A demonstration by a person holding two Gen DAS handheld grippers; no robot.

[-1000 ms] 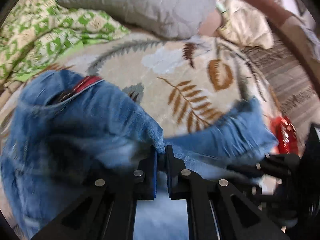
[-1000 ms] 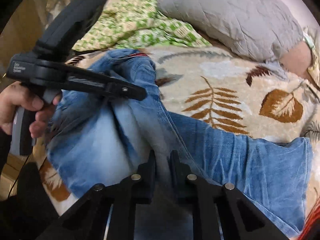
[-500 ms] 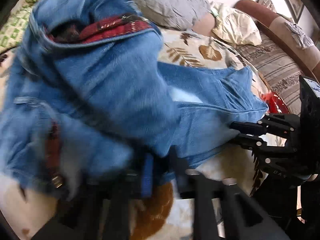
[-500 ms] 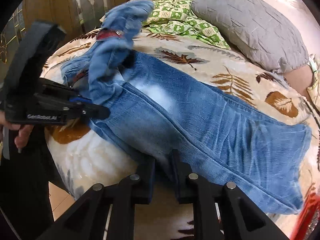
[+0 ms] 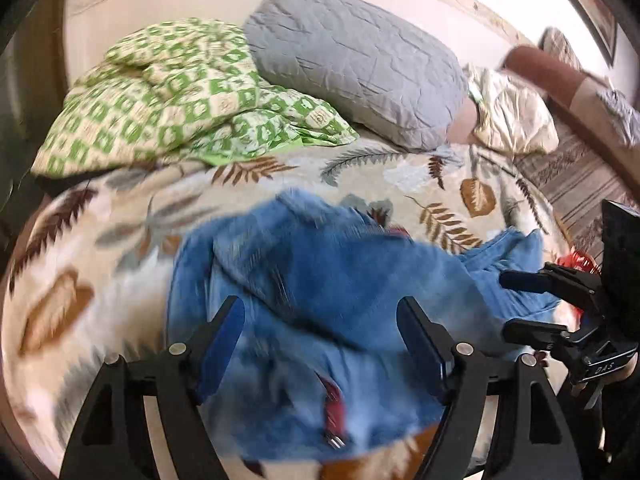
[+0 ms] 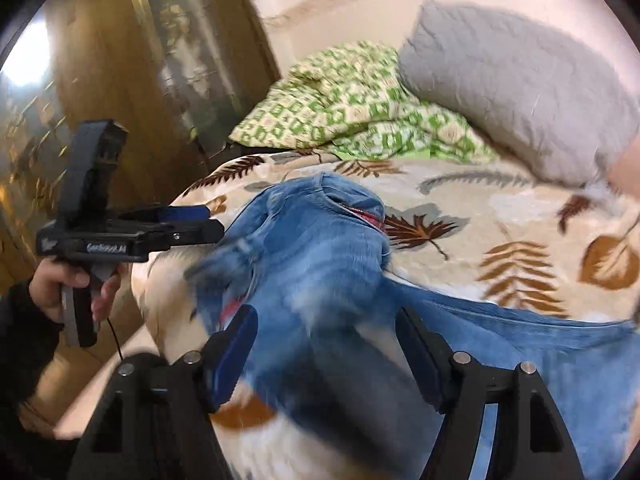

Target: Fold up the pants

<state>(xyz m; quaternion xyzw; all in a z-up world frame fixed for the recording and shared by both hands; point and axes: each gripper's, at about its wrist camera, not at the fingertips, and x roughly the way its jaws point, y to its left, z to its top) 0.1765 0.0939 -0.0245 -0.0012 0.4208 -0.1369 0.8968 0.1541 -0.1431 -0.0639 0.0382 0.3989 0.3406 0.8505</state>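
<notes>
1. The pants are blue denim, soft and faded pale in patches, lying in a rumpled heap on the bed; a red lining or band shows at the waist opening.
2. The bed carries a plush cream blanket printed with brown and grey leaves and ferns. Behind it lie a green-and-cream checked quilt, crumpled, and a grey quilted pillow, plump and oblong.
3. The left hand-held gripper has black angular arms with blue pads; its jaws have just been opening and now stand spread wide, with the denim below and between them but not pinched.
4. The right hand-held gripper is of the same build; its jaws have likewise just been opening and stand spread, the denim beneath them and not pressed by the pads.
5. From the right wrist view, the left tool sits at the bed's left edge, gripped by a hand in a dark sleeve, its fingers just beside the waist end of the pants.
6. The pants' leg stretches rightward across the blanket's near edge.
</notes>
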